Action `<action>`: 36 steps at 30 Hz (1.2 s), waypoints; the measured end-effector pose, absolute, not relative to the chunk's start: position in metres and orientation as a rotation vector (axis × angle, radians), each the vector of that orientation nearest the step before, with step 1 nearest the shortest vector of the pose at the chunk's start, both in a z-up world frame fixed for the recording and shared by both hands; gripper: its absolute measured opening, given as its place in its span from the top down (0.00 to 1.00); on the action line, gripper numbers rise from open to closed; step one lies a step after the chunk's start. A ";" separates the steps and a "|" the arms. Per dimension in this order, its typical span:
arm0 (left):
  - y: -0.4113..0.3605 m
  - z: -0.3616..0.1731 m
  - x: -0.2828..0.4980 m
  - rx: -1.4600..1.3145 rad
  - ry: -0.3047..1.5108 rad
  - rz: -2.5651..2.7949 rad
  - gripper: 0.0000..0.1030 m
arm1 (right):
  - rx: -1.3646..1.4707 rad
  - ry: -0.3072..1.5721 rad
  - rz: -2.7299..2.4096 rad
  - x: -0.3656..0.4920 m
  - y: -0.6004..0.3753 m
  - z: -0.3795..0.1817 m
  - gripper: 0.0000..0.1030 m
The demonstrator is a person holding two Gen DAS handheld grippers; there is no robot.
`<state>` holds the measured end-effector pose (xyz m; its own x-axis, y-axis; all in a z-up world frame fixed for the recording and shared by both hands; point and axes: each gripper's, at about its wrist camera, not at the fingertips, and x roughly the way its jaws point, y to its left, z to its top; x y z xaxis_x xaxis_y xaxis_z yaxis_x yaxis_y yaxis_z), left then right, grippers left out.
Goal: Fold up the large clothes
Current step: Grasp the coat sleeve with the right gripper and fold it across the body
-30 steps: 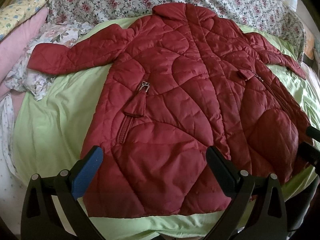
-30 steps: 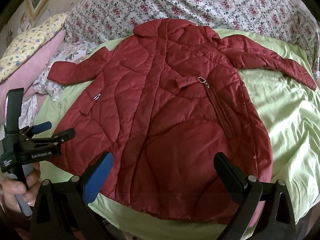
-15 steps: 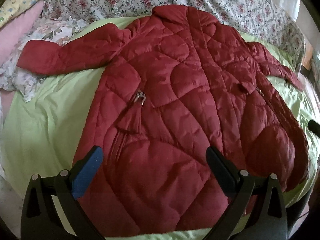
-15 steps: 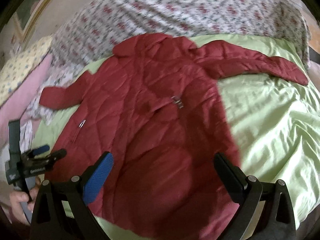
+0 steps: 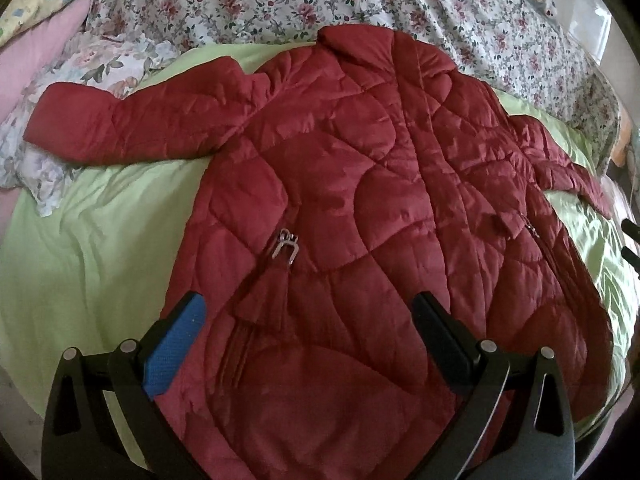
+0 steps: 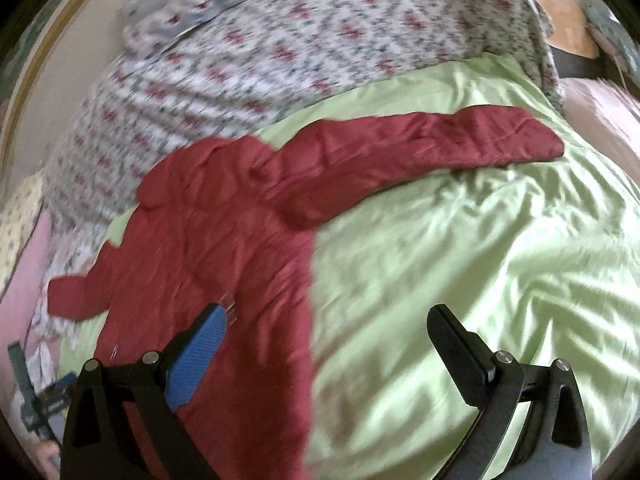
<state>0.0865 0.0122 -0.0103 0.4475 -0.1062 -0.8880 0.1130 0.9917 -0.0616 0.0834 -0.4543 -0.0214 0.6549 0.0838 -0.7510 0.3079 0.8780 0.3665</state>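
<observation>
One red puffy coat [image 5: 360,208] lies flat on a bed, on one light green sheet [image 5: 100,240]. It has two sleeves, spread out to each side. There are two claws. The left claw [image 5: 308,320] hangs over the bottom half of the coat with its two fingers wide apart and holds nothing. The right claw [image 6: 324,332] is wide apart too and empty, above the coat's edge and the sheet.

The left view shows one silver zip pull [image 5: 287,245] on a pocket. The right view is blurry, but it shows the whole right sleeve [image 6: 420,148] lying on the sheet.

A second ago the right claw looked over the middle of the coat. Now it has swung to the right side. The left claw has come closer to the coat.
</observation>
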 end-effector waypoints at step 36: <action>-0.006 -0.044 0.115 -0.004 1.178 -0.189 0.00 | 0.693 0.622 -0.289 0.191 -0.621 -0.074 0.89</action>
<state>0.1150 -0.0056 -0.0441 0.3685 -0.1492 -0.9176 0.1446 0.9842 -0.1019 0.1910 -0.6211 -0.0744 0.7826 -0.0460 -0.6208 0.4445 0.7395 0.5055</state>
